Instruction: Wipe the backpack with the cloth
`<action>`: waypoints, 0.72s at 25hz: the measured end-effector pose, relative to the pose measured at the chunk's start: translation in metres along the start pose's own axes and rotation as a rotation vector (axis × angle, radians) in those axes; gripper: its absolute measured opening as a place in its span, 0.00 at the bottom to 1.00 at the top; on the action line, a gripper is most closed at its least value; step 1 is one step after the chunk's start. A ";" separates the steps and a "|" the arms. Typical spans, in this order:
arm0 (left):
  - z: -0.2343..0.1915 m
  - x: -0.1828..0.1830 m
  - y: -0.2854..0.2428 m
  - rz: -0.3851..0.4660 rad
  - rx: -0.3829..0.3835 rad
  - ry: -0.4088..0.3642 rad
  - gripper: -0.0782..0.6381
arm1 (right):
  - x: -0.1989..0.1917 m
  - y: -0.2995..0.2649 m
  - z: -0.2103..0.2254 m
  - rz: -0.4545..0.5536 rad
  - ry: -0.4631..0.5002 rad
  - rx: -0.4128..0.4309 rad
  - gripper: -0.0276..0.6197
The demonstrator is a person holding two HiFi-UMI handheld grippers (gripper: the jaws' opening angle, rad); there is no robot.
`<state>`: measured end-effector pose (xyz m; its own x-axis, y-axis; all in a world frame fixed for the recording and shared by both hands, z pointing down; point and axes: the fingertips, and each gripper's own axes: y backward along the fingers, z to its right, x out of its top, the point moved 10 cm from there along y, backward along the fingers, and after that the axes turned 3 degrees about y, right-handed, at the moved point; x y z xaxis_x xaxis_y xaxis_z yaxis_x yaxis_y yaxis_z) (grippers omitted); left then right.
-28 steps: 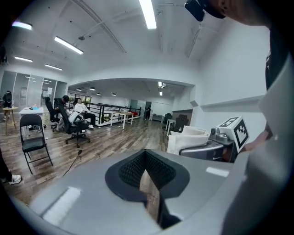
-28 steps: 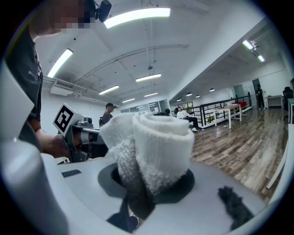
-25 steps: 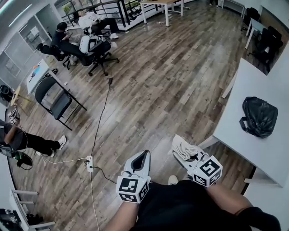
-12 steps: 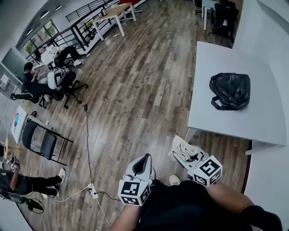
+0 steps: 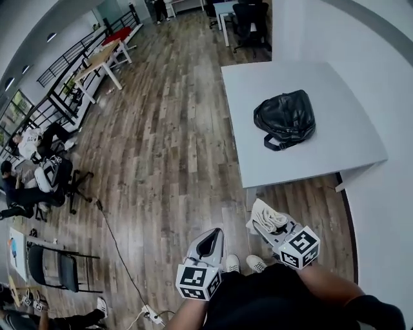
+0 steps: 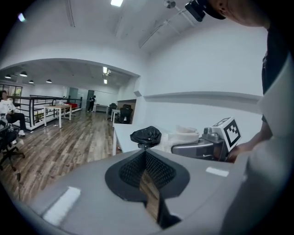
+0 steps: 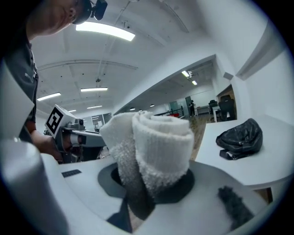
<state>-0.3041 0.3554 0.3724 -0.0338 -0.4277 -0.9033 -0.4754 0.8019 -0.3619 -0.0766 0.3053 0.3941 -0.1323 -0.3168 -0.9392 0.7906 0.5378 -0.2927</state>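
A black leather backpack lies on a white table ahead of me. It also shows as the backpack in the left gripper view and as the backpack at right in the right gripper view. A rolled white cloth sticks out of my right gripper, which is shut on it; up close the cloth fills the jaws. My left gripper is shut with nothing in it, held low beside the right one, short of the table.
Wood floor stretches left of the table. A white wall runs along the table's right side. Office chairs stand beyond its far end. People sit at chairs far left, and a cable runs across the floor.
The view has swung toward the table: the backpack and table have moved from upper right to ahead of me and closer. Both grippers keep their pose, the cloth still held.
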 end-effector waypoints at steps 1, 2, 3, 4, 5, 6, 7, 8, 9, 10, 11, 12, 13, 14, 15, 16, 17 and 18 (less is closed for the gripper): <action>-0.001 0.001 -0.003 -0.006 -0.032 -0.008 0.12 | 0.000 0.002 -0.002 -0.004 -0.006 -0.024 0.18; -0.002 0.001 -0.007 -0.014 -0.062 -0.015 0.12 | -0.001 0.004 -0.005 -0.006 -0.010 -0.047 0.18; -0.004 0.000 -0.010 -0.022 -0.090 -0.020 0.12 | -0.002 0.007 -0.008 -0.006 -0.013 -0.070 0.18; -0.005 0.000 -0.013 -0.029 -0.116 -0.024 0.12 | -0.003 0.009 -0.011 -0.003 -0.016 -0.096 0.18; -0.007 -0.001 -0.017 -0.032 -0.141 -0.028 0.12 | -0.003 0.011 -0.014 0.002 -0.019 -0.123 0.18; -0.009 0.000 -0.020 -0.032 -0.166 -0.034 0.12 | -0.003 0.014 -0.016 0.007 -0.021 -0.150 0.18; -0.011 0.002 -0.023 -0.030 -0.190 -0.042 0.12 | -0.003 0.016 -0.018 0.011 -0.023 -0.178 0.18; -0.013 0.003 -0.025 -0.028 -0.215 -0.051 0.12 | -0.003 0.018 -0.021 0.014 -0.025 -0.206 0.18; -0.015 0.005 -0.027 -0.026 -0.240 -0.061 0.12 | -0.004 0.021 -0.023 0.015 -0.027 -0.234 0.18; -0.016 0.006 -0.030 -0.025 -0.263 -0.070 0.12 | -0.005 0.023 -0.025 0.015 -0.030 -0.262 0.18; -0.018 0.007 -0.031 -0.024 -0.284 -0.079 0.12 | -0.006 0.026 -0.027 0.017 -0.034 -0.288 0.18; -0.020 0.008 -0.033 -0.024 -0.305 -0.086 0.12 | -0.007 0.028 -0.029 0.021 -0.041 -0.313 0.18; -0.022 0.009 -0.034 -0.023 -0.323 -0.093 0.12 | -0.007 0.031 -0.032 0.027 -0.049 -0.336 0.18; -0.024 0.010 -0.035 -0.023 -0.339 -0.099 0.12 | -0.007 0.032 -0.034 0.033 -0.056 -0.356 0.18; -0.025 0.010 -0.037 -0.023 -0.352 -0.103 0.12 | -0.007 0.034 -0.035 0.038 -0.060 -0.374 0.18; -0.027 0.009 -0.040 -0.025 -0.363 -0.104 0.12 | -0.007 0.036 -0.036 0.038 -0.062 -0.391 0.18; -0.027 0.008 -0.043 -0.030 -0.373 -0.102 0.12 | -0.008 0.038 -0.037 0.036 -0.062 -0.405 0.18; -0.027 0.007 -0.045 -0.036 -0.383 -0.099 0.12 | -0.009 0.041 -0.037 0.033 -0.063 -0.419 0.18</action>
<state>-0.3066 0.3047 0.3889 0.0649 -0.3949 -0.9164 -0.7686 0.5660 -0.2983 -0.0658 0.3590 0.3835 -0.0638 -0.3347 -0.9402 0.4808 0.8152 -0.3228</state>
